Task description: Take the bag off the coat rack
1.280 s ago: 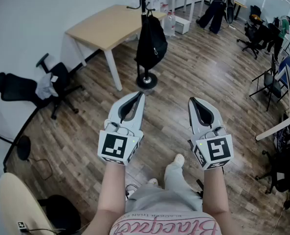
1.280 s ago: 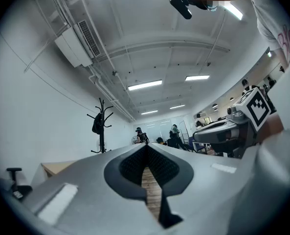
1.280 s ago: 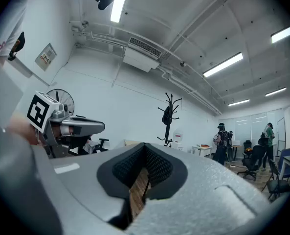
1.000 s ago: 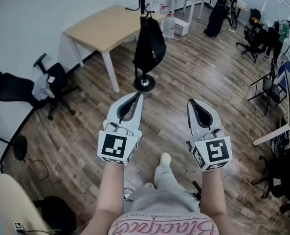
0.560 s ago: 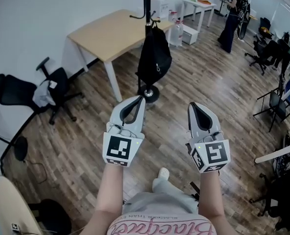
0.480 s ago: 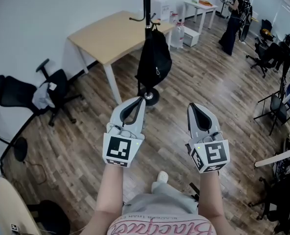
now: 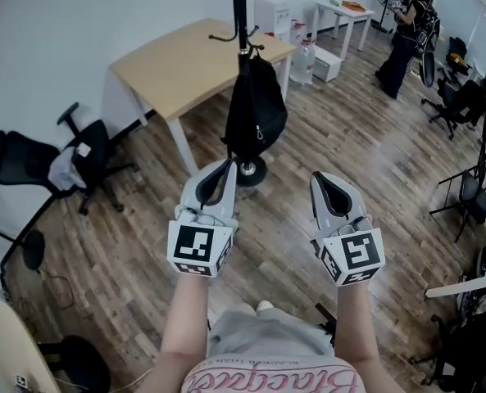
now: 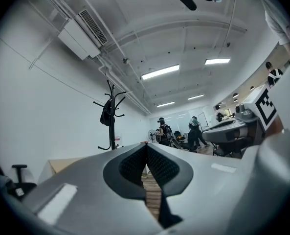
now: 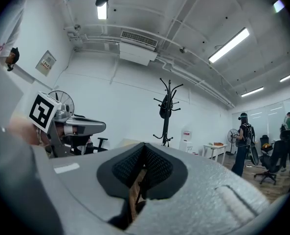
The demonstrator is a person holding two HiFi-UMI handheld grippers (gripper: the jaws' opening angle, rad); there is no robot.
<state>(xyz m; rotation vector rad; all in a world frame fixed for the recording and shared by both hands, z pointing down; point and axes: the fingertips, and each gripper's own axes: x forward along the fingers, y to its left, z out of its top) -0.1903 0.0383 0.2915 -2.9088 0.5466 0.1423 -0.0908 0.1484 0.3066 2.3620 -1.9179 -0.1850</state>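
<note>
A black bag hangs from a hook of the black coat rack, whose round base stands on the wood floor. Both gripper views show the rack far ahead, with the bag high on it. My left gripper is shut and empty, its tips just short of the rack's base in the head view. My right gripper is shut and empty too, level with the left and to the right of the rack.
A light wooden table stands left of and behind the rack. A black office chair sits at the left wall. A person stands at the far right near more chairs and a small white table.
Both grippers, still shut, have travelled forward towards the coat rack, which now stands closer and more central. The person at the back has shifted right.
</note>
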